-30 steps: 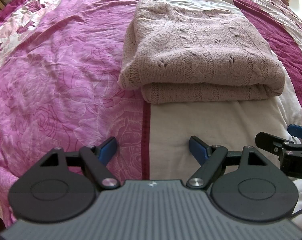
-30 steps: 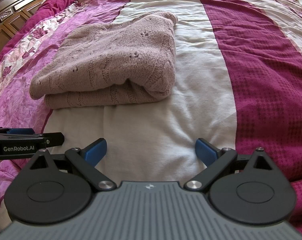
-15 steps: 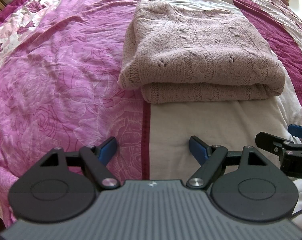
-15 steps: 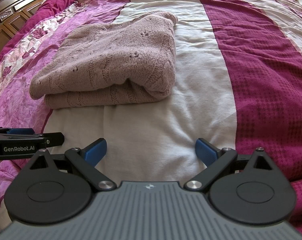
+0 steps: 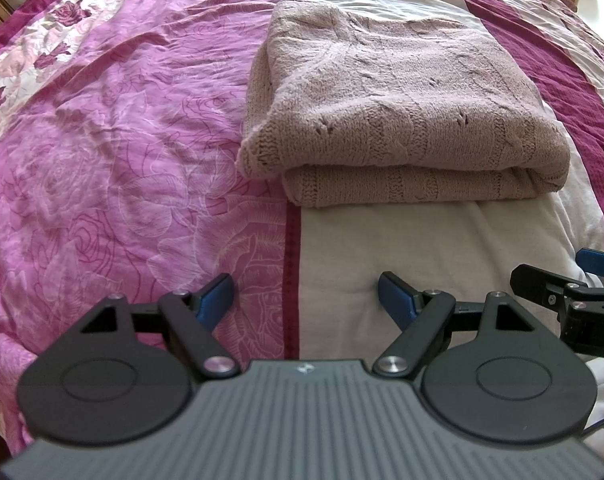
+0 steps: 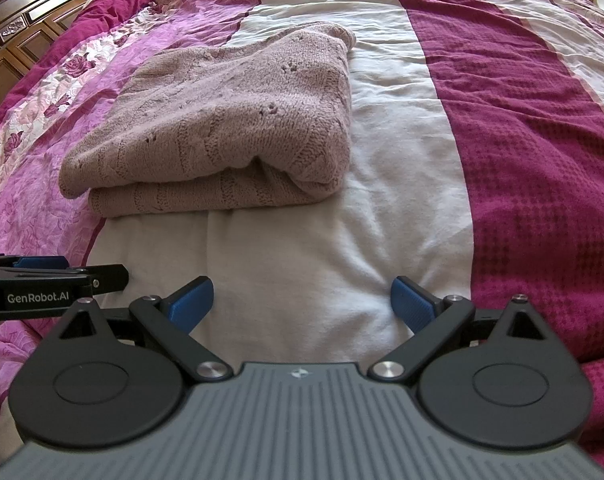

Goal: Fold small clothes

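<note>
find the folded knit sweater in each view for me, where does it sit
Left wrist view: the folded knit sweater lies upper centre to right, beyond the open left tongs.
Right wrist view: the sweater lies upper left of centre, beyond the open right tongs.
Shared landmark: the white stripe of the bedspread, running from the sweater's folded near edge toward the tongs.

Bright daylight, soft shadows, sharp focus, fisheye bending at edges.
</note>
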`<state>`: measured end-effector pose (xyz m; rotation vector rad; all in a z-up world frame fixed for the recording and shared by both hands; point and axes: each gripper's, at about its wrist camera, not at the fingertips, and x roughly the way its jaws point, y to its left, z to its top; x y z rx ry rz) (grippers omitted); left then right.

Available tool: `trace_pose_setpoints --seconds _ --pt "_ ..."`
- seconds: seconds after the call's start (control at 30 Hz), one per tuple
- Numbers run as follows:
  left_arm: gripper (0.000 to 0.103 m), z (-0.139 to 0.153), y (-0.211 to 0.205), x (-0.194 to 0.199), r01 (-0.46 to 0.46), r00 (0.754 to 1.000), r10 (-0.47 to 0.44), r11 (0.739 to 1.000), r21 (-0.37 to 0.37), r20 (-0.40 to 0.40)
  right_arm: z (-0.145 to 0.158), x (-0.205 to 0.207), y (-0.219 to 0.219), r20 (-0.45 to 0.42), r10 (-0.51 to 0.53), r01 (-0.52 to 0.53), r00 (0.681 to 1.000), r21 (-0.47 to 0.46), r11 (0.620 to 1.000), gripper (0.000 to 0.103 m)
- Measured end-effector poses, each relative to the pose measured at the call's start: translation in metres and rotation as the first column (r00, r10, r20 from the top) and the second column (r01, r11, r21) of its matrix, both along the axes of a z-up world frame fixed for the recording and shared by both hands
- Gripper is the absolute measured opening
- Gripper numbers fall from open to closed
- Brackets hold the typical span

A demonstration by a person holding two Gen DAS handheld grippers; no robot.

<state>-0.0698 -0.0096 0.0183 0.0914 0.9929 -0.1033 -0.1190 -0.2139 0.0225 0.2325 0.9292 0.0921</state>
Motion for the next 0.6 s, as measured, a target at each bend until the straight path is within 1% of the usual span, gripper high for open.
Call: trace_pose_setpoints --seconds 0.6 --pt "0.081 0.001 -0.0004 0.0 0.001 1.0 -0.001 1.0 0.002 -0.003 0.0 -0.0004 0.0002 0.001 0.0 0.0 1.0 0.0 1.0 0.099"
